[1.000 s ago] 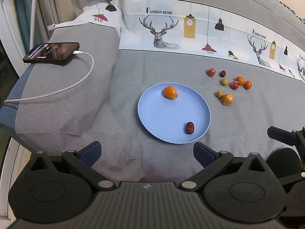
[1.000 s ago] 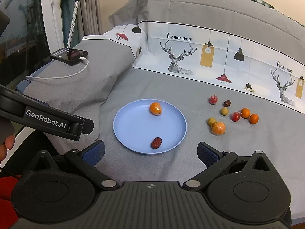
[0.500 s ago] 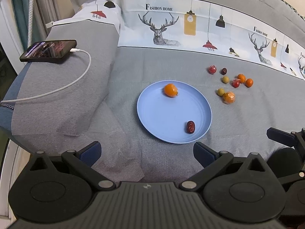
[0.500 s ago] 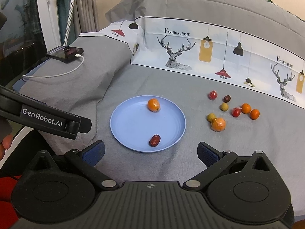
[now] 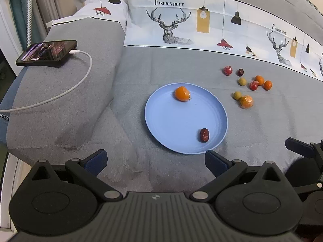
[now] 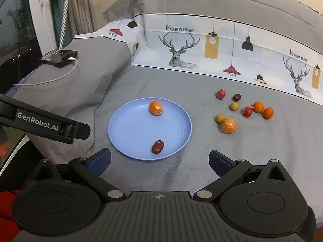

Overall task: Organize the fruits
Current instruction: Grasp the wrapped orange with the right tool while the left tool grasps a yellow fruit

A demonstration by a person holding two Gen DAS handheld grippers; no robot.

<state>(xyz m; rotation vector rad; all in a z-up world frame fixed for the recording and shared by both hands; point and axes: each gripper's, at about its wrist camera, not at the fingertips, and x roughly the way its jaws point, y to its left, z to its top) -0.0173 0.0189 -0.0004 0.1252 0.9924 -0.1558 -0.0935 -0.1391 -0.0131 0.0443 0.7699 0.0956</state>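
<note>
A blue plate (image 5: pixel 173 121) (image 6: pixel 131 129) lies on the grey bedsheet. It holds an orange fruit (image 5: pixel 182 93) (image 6: pixel 155 107) at its far rim and a dark red date (image 5: pixel 204 135) (image 6: pixel 157 147) at its near rim. Several small loose fruits, red, orange, yellow-green and dark, lie in a cluster (image 5: pixel 245 101) (image 6: pixel 228 125) to the plate's right. My left gripper (image 5: pixel 155 159) is open and empty, just short of the plate's near edge. My right gripper (image 6: pixel 159 161) is open and empty, also at the plate's near edge.
A black phone (image 5: pixel 46 52) (image 6: pixel 58 56) with a white charging cable (image 5: pixel 60 95) lies on a raised grey fold at the left. A printed deer-pattern band (image 5: pixel 173 28) runs across the back. The other gripper's arm (image 6: pixel 44 124) shows at the left of the right wrist view.
Both grippers have drawn slightly closer to the plate and fruits. Jaws stay open. No fruit has moved.
</note>
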